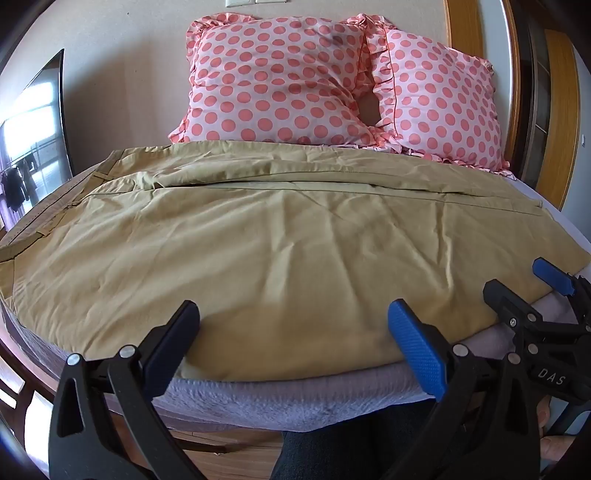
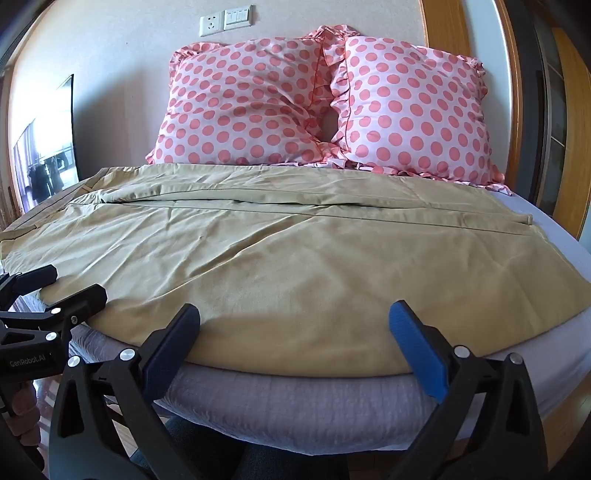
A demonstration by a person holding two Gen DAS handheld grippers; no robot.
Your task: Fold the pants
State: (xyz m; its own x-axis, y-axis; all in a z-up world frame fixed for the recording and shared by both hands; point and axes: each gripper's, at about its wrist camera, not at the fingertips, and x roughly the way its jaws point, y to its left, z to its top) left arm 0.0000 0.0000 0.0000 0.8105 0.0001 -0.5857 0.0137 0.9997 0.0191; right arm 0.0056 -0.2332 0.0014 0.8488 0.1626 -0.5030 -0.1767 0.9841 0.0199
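Note:
Khaki pants [image 1: 280, 240] lie spread flat across the bed, waistband at the left [image 1: 48, 214], leg hems at the right. They also fill the right wrist view [image 2: 295, 258]. My left gripper [image 1: 293, 314] is open and empty, just above the pants' near edge. My right gripper [image 2: 293, 314] is open and empty at the same near edge, further right. The right gripper shows at the right of the left wrist view [image 1: 517, 280], open. The left gripper shows at the left of the right wrist view [image 2: 70, 284], open.
Two pink polka-dot pillows [image 1: 277, 77] [image 1: 439, 107] lean on the wall behind the pants. The bed has a grey-lilac sheet [image 1: 295, 398]. A framed mirror [image 1: 33, 144] stands at the left, a wooden door frame [image 1: 465, 26] at the right.

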